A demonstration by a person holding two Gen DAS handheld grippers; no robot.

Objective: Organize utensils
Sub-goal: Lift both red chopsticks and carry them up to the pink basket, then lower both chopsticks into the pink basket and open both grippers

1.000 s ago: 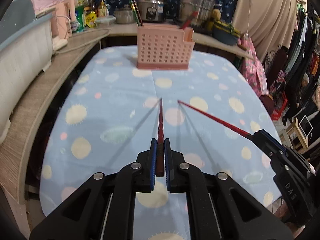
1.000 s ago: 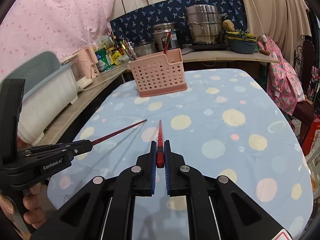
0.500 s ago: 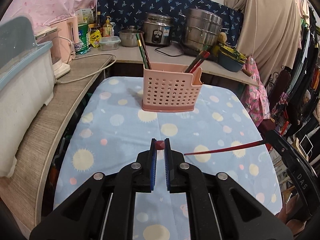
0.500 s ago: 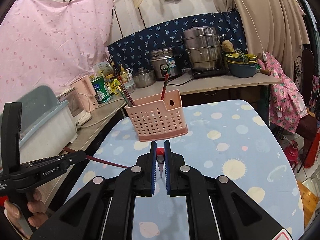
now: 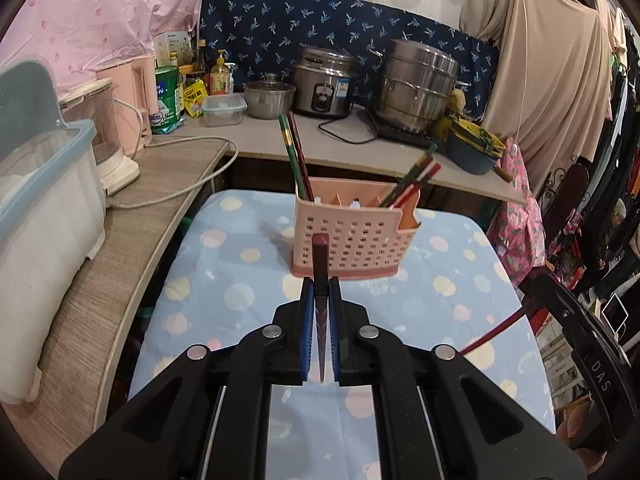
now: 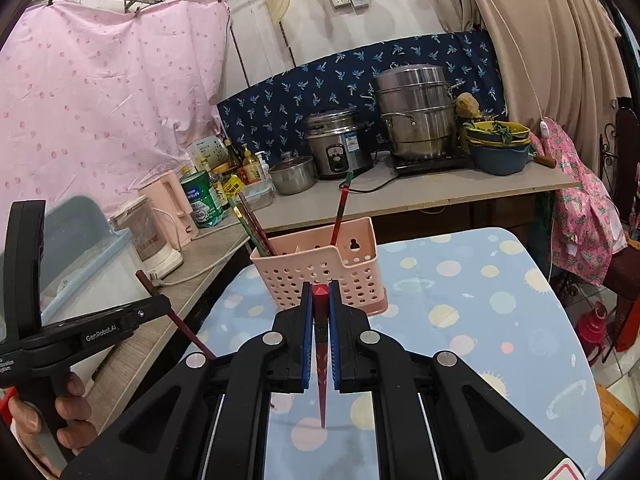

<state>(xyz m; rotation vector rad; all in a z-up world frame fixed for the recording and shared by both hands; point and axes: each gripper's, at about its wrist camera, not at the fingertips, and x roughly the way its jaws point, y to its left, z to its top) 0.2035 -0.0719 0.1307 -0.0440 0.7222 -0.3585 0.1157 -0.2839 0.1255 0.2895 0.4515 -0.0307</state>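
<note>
Left gripper [image 5: 320, 300]: clamped on a slim dark-red tapered chopstick [image 5: 320, 256], blunt end up
Right gripper [image 6: 320, 304]: pinching a matching red chopstick [image 6: 321, 368]
Pink perforated plastic basket [image 5: 352, 240]: just ahead on the dotted blue tablecloth [image 5: 224, 280], chopsticks leaning inside

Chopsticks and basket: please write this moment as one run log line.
left gripper: shut on dark chopstick | right gripper: shut on red chopstick | pink utensil basket: ahead

Basket [image 5: 352, 246] middle free; chopsticks [image 5: 296, 160] crowd ends.
</note>
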